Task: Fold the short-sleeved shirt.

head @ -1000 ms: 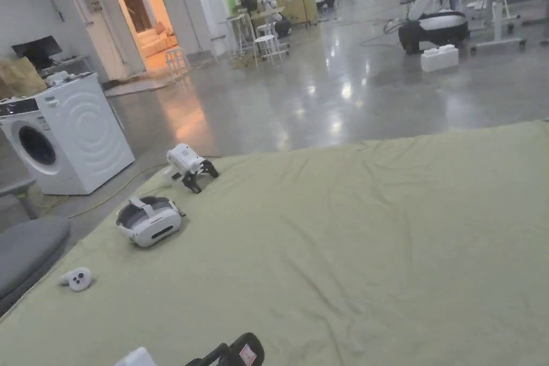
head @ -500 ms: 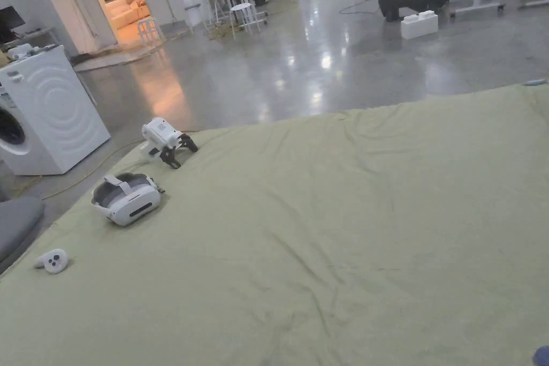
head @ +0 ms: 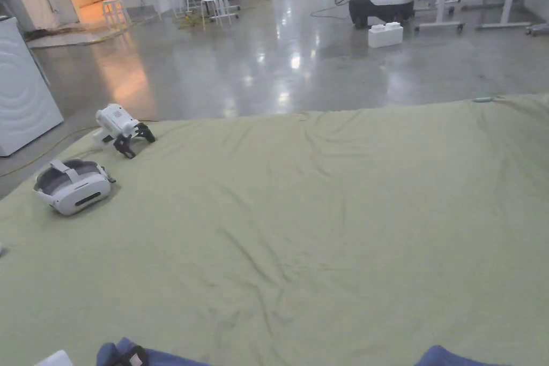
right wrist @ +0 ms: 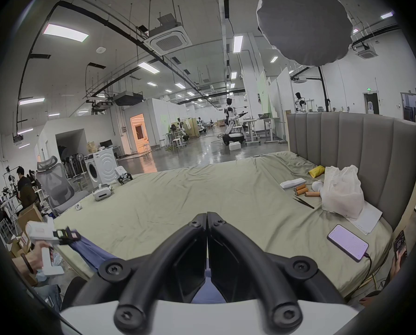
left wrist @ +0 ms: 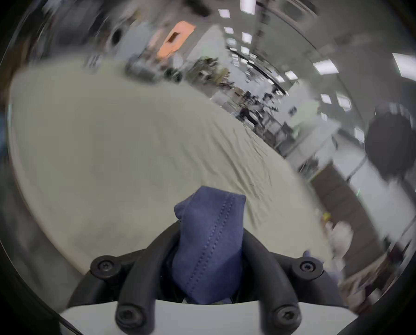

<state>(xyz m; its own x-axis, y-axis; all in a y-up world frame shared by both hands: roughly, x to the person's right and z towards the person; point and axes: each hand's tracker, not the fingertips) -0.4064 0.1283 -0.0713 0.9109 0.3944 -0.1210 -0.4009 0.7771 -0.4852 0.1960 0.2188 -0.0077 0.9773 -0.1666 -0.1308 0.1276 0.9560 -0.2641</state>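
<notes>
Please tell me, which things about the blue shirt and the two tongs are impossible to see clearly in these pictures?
- Blue shirt: head view, cut off by the bottom edge; its full shape is unknown.
- Left tongs: left gripper view, the bunched cloth covers the tips, and the room behind is motion-blurred.
- Right tongs: right gripper view, jaws meet at the tips; whether they pinch the blue cloth below is hidden by the jaws.

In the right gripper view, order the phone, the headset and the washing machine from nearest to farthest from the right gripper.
From the right gripper:
1. Phone, on the sheet at the near right edge.
2. Headset, on the sheet, far left.
3. Washing machine, on the floor past the bed's left corner.
</notes>
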